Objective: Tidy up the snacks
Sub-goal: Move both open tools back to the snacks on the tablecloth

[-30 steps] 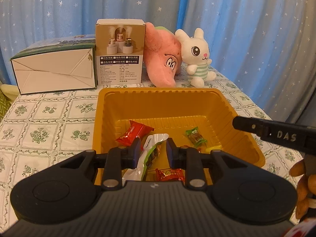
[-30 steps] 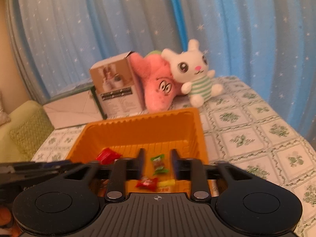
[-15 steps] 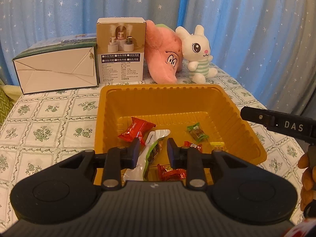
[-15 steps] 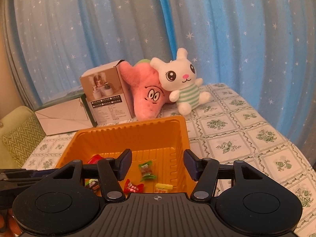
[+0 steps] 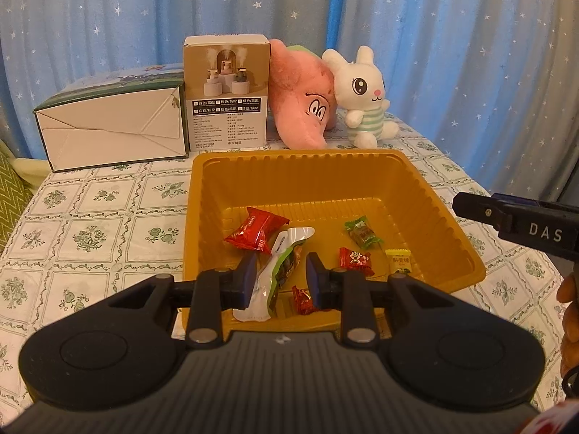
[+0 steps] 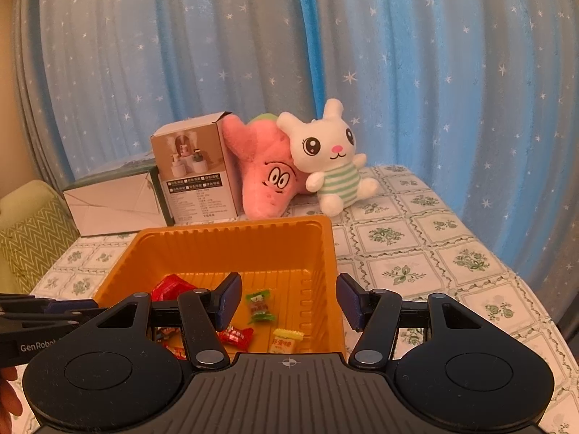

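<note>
An orange tray (image 5: 434, 202) holds several wrapped snacks: a red packet (image 5: 257, 233), a green candy (image 5: 362, 233), a red candy (image 5: 354, 261), a yellow candy (image 5: 398, 262) and a white-and-green pouch (image 5: 286, 264). My left gripper (image 5: 278, 267) hovers at the tray's near edge. Its fingers stand narrowly apart on either side of the pouch, with a slim gap at the right pad. My right gripper (image 6: 287, 296) is open wide over the tray's near right corner (image 6: 325, 253) with nothing between its fingers. The green candy (image 6: 258, 305) lies below it.
Behind the tray stand a white carton (image 5: 108, 133), a brown product box (image 5: 226, 90), a pink plush (image 5: 304, 90) and a white bunny plush (image 5: 365, 90). A flowered tablecloth (image 5: 90, 224) covers the table. A blue star curtain hangs behind, and a green cushion (image 6: 29, 231) sits at left.
The right gripper's jaws have spread much wider and it has drawn back from the tray. The left gripper has backed off slightly while the pouch stayed in the tray.
</note>
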Motion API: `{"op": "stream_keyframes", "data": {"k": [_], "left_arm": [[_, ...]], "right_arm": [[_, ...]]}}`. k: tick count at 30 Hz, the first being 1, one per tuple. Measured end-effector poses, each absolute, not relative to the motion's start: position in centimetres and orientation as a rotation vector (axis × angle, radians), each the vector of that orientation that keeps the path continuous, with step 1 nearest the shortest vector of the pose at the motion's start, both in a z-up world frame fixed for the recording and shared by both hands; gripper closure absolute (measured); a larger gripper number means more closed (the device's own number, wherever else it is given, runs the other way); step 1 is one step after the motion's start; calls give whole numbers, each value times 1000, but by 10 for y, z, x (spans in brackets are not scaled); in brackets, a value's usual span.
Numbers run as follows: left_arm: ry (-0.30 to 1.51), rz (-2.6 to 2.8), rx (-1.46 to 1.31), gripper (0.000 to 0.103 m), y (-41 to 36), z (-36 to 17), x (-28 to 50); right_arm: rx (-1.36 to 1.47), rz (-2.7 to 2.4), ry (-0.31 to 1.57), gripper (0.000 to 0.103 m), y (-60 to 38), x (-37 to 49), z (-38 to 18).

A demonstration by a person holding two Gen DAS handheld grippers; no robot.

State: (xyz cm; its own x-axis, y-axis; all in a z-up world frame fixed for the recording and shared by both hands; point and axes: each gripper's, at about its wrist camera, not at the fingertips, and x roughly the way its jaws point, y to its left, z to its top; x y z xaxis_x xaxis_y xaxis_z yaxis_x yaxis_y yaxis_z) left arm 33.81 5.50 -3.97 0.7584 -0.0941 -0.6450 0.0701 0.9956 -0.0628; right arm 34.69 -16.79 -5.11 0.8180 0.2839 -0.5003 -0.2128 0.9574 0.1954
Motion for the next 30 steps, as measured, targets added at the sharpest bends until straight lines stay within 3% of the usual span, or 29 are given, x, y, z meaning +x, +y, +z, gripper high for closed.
{"op": "stream_keyframes", "data": {"k": [17, 30], "left_arm": [[669, -105, -55, 77, 42, -32, 251], [690, -90, -77, 77, 32, -48, 167]], "right_arm": [[144, 263, 557, 45, -193, 275, -43], [129, 275, 627, 45, -211, 195, -68]]}}
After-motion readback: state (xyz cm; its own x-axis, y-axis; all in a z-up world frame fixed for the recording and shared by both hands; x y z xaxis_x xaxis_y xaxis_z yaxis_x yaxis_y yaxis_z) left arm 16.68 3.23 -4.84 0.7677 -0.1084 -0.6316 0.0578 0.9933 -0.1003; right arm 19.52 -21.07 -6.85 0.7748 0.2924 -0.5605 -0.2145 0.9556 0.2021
